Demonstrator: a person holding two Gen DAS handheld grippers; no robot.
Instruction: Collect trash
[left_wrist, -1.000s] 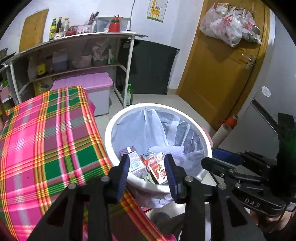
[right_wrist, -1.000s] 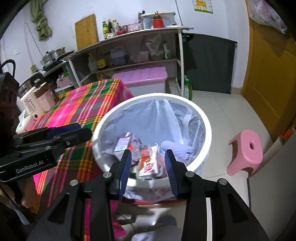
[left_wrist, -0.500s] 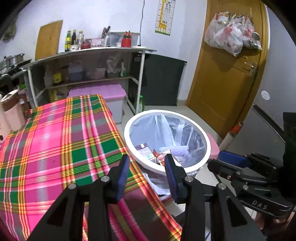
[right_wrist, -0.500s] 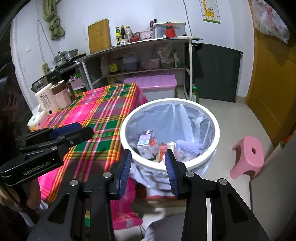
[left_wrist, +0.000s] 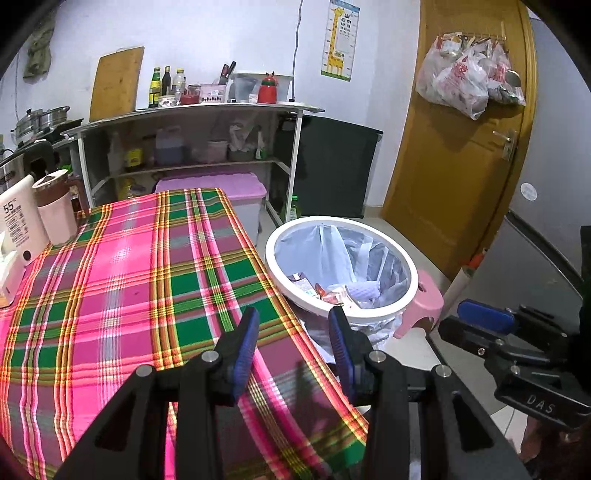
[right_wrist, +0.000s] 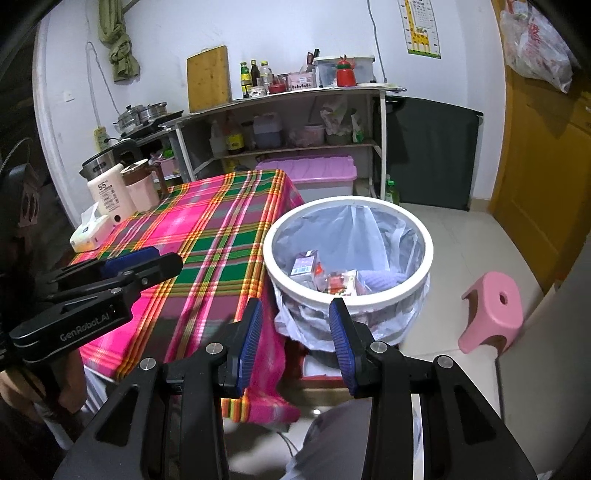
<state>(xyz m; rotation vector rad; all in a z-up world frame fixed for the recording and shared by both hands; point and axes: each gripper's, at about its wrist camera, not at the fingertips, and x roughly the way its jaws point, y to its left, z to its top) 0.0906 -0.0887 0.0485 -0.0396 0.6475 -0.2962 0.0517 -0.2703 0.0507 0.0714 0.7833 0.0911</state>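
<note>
A white round trash bin (left_wrist: 373, 315) (right_wrist: 428, 251), lined with a pale plastic bag, stands on the floor beside the table. Several cartons and wrappers (left_wrist: 325, 290) (right_wrist: 321, 273) lie inside it. My left gripper (left_wrist: 293, 325) hovers open over the table's near right corner, short of the bin, with nothing between its blue pads. My right gripper (right_wrist: 295, 317) is open too and holds nothing, back from the bin's near rim and above the table's corner. Each gripper shows in the other's view: the right gripper (left_wrist: 460, 323) at the right, the left gripper (right_wrist: 147, 260) at the left.
A table under a pink and green plaid cloth (left_wrist: 129, 295) (right_wrist: 210, 236) carries a white bottle (right_wrist: 109, 195), a pink cup (right_wrist: 140, 190) and a tissue pack (right_wrist: 90, 234) at its far end. A pink stool (right_wrist: 491, 306) stands right of the bin. Shelves (right_wrist: 295, 110) and a door (left_wrist: 454, 155) stand behind.
Both grippers have drawn back and slightly up from over the bin, which now looks smaller and farther away. More of the table has come into view. The jaws have kept their width.
</note>
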